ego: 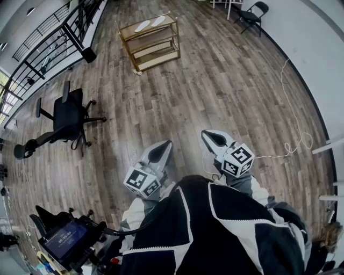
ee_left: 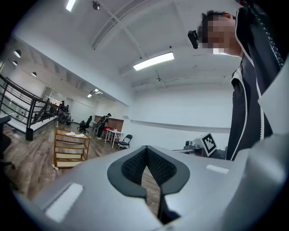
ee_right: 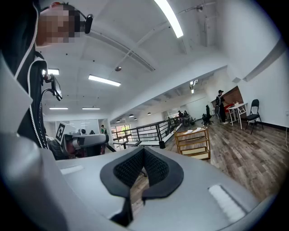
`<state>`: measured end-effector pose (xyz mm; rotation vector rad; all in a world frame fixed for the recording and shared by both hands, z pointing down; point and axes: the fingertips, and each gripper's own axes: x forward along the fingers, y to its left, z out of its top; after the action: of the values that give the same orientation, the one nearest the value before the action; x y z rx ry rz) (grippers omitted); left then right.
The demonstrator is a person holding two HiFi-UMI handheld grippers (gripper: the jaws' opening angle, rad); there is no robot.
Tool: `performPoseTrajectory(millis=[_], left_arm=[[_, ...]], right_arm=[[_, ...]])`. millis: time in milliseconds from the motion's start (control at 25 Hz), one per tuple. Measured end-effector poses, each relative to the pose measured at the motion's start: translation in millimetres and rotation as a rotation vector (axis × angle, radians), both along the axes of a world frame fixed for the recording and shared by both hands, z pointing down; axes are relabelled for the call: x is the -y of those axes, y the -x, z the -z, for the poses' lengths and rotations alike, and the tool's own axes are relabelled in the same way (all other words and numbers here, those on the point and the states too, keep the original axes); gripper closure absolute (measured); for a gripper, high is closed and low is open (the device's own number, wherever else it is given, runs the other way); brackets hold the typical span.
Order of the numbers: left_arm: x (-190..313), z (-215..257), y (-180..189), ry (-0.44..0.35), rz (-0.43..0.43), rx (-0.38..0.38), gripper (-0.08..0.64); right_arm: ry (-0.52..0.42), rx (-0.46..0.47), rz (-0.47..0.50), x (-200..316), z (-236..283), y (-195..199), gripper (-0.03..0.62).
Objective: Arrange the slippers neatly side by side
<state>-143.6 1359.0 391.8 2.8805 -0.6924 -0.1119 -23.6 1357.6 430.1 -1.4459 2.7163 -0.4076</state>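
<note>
Two white slippers lie on the top board of a low wooden shelf far ahead on the plank floor. The shelf also shows small in the left gripper view and in the right gripper view, with the slippers pale on top. My left gripper and right gripper are held close to my body, pointing forward, well short of the shelf. Both are shut with nothing between the pads.
A black office chair stands to the left and a black railing runs behind it. At the far right is a folding chair. A white cable trails on the floor by the right wall. A screen on a stand sits at my lower left.
</note>
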Motion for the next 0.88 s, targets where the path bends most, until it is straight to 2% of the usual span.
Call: performPoseTrajectory(millis=[320, 520, 880], left_arm=[[-0.7, 2.8, 3.7, 0.001, 0.015, 0.003, 0.541], [0.6, 4.0, 3.5, 0.007, 0.015, 0.012, 0.541], [0.2, 3.2, -3.9, 0.014, 0.019, 0.032, 0.541]], right_arm=[[-0.004, 0.011, 0.025, 1.0, -1.7, 6.8, 0.591], [0.001, 0.08, 0.0, 5.9, -0.8, 1.2, 0.588], [0.019, 0.074, 0.04, 6.2, -7.1, 6.6, 0.588]])
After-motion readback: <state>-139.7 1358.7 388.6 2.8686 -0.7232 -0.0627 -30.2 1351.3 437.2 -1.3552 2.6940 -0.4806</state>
